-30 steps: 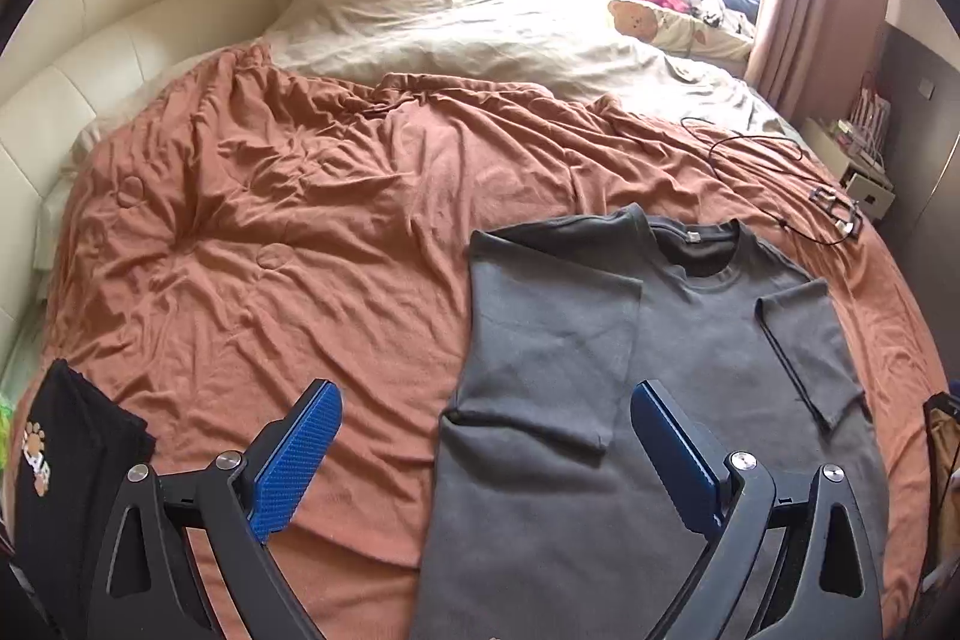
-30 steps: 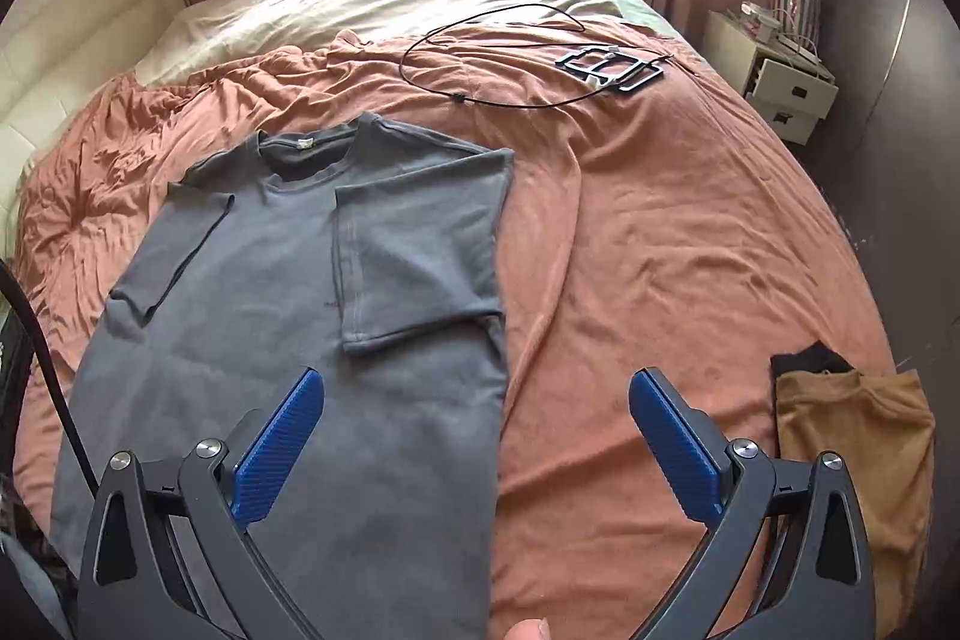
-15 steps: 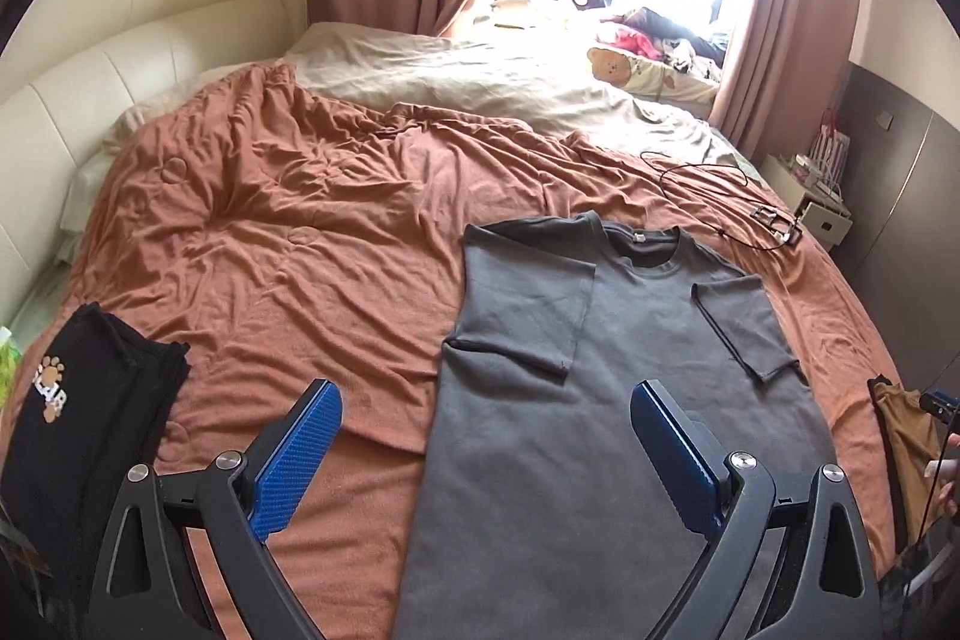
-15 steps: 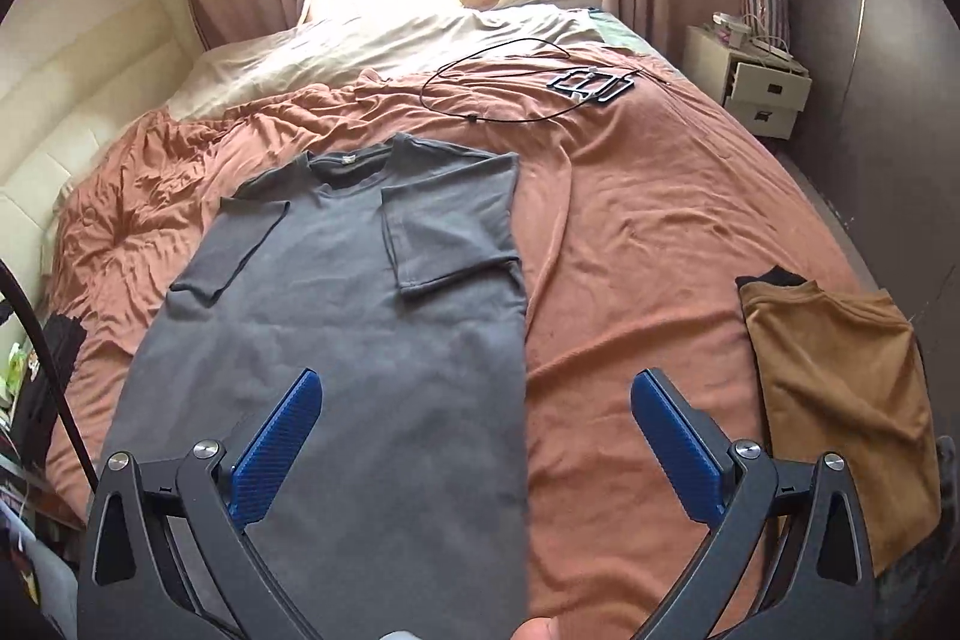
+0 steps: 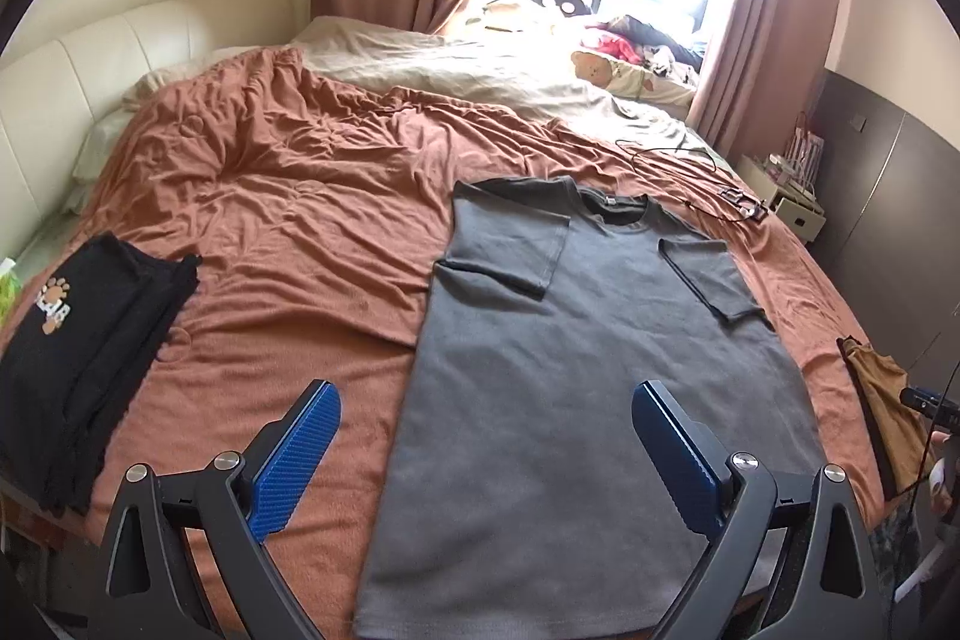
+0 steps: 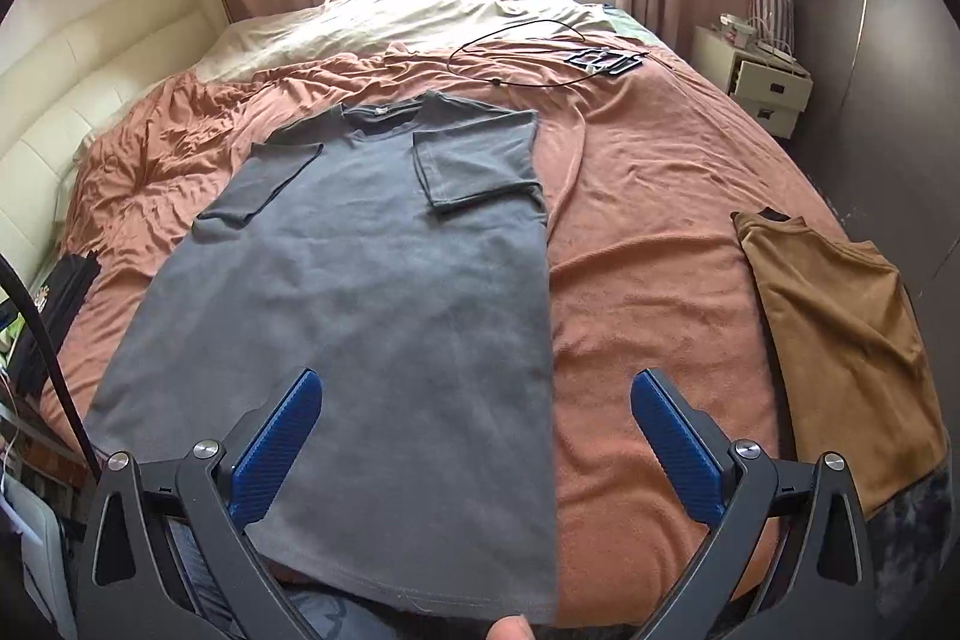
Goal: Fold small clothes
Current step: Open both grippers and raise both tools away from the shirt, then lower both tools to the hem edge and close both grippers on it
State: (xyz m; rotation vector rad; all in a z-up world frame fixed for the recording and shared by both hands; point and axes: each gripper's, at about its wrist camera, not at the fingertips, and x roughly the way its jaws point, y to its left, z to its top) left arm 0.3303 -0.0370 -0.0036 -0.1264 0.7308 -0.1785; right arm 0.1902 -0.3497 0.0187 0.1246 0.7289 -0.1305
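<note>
The grey T-shirt (image 5: 588, 376) lies flat on the bed (image 5: 288, 196), sleeves folded in. Light and limp, it probably sags unless pinched at the hem corners. Left claw (image 5: 483, 460) and right claw (image 6: 477, 451) gape wide, empty.

Partly legible print on black garment (image 5: 78, 340)

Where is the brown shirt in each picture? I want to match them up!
Left wrist view: the brown shirt peeks in at the far right edge, beside the grey T-shirt.
Right wrist view: it lies large on the right, apart from the grey T-shirt.
Shared landmark: the black cable loop beyond the collar.
</note>
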